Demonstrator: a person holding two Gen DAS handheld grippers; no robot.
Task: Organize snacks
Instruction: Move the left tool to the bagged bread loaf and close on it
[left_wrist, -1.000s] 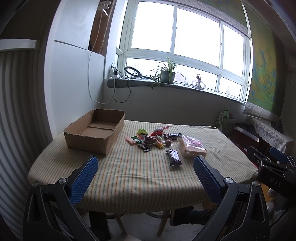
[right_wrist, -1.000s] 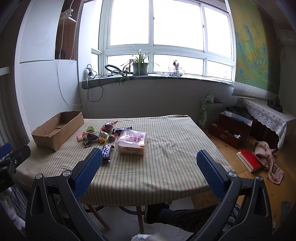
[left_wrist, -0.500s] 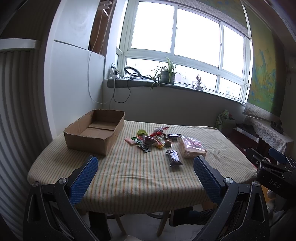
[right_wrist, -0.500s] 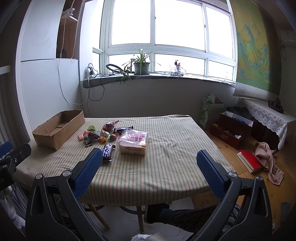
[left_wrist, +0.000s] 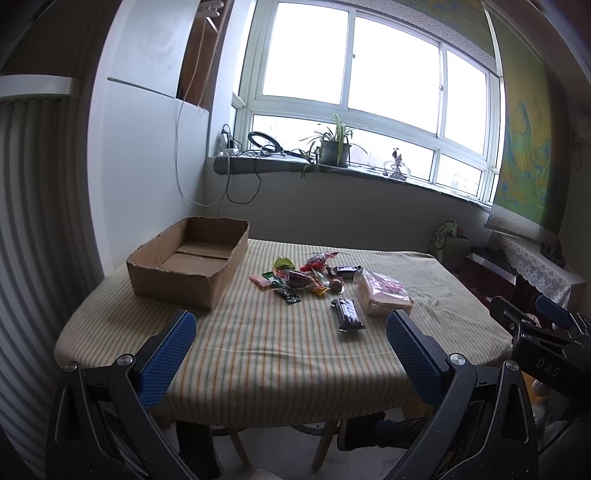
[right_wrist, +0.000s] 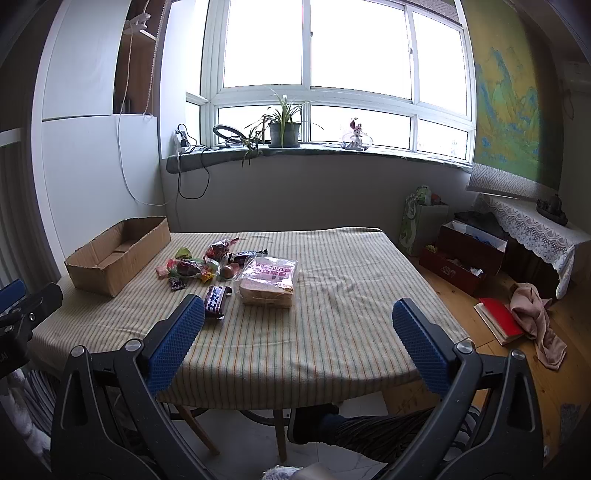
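Observation:
An open, empty cardboard box (left_wrist: 192, 262) stands at the table's left; it also shows in the right wrist view (right_wrist: 114, 254). Several small snack packets (left_wrist: 295, 277) lie in a cluster to its right, with a dark chocolate bar (left_wrist: 348, 314) and a clear bag of bread (left_wrist: 384, 295) nearest me. In the right wrist view the same cluster (right_wrist: 199, 264), bar (right_wrist: 216, 301) and bread bag (right_wrist: 269, 282) show. My left gripper (left_wrist: 290, 339) is open and empty, short of the table's near edge. My right gripper (right_wrist: 297, 328) is open and empty over the near edge.
The table wears a striped cloth (right_wrist: 332, 295). A wall and radiator (left_wrist: 33, 221) stand at the left. Red boxes (right_wrist: 461, 258), a book (right_wrist: 498, 321) and a cloth (right_wrist: 535, 317) lie on the floor at the right. A windowsill with a plant (right_wrist: 282, 129) is behind.
Both grippers have drifted slightly; the scene shifts a little in both views. The jaws stay open and nothing on the table has moved.

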